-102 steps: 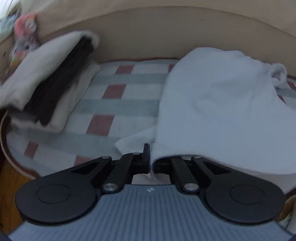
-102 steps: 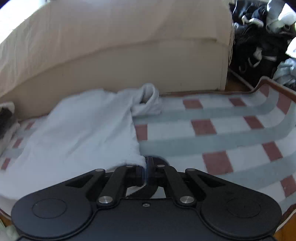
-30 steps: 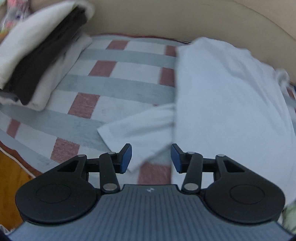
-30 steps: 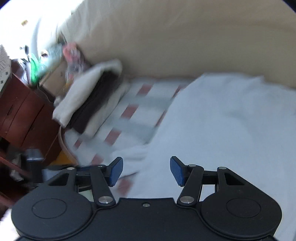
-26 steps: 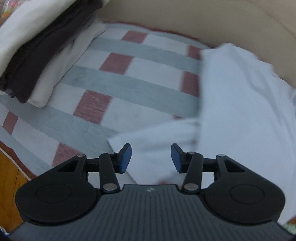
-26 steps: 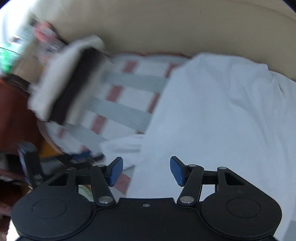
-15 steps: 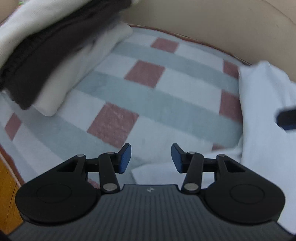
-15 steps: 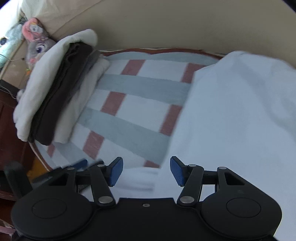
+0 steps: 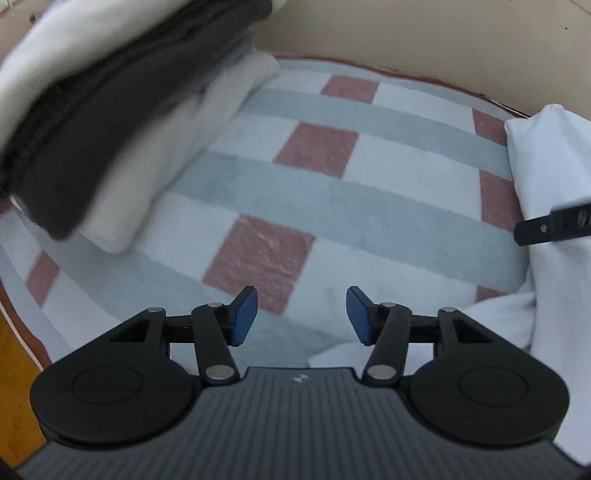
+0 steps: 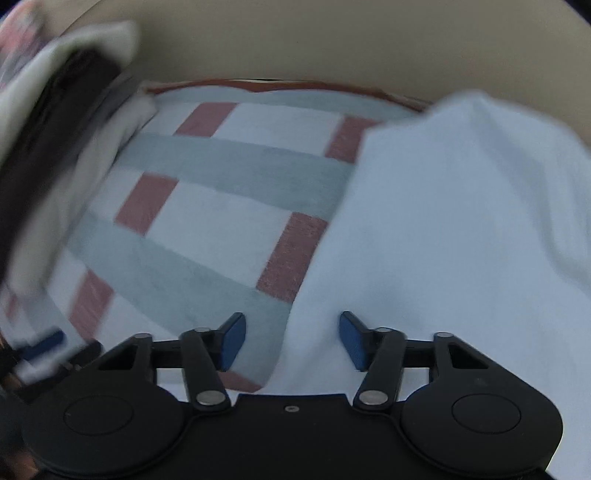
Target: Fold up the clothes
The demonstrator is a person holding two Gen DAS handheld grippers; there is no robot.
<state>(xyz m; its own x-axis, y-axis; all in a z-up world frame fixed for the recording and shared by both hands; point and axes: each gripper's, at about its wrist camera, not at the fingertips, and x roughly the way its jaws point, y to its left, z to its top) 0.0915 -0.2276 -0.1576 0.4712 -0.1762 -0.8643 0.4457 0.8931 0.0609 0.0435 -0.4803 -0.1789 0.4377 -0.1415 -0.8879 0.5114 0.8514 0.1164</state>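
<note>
A white garment lies spread on the checked blanket, and it fills the right side of the right wrist view. My right gripper hangs low over the garment's left edge. Its jaws are closing with that edge between them, and the pads stand apart from the cloth. In the left wrist view the garment is at the far right, with a sleeve running under my left gripper. The left jaws are opening over the blanket with nothing between them.
A stack of folded white and dark clothes sits at the left end of the blanket. A beige upholstered wall runs behind. A wooden floor shows past the blanket's left border. A right gripper finger reaches in from the right.
Both grippers held the garment's hem shut earlier and now stand open. Over the last second both sank toward the blanket and shifted left, onto the garment's left edge and sleeve.
</note>
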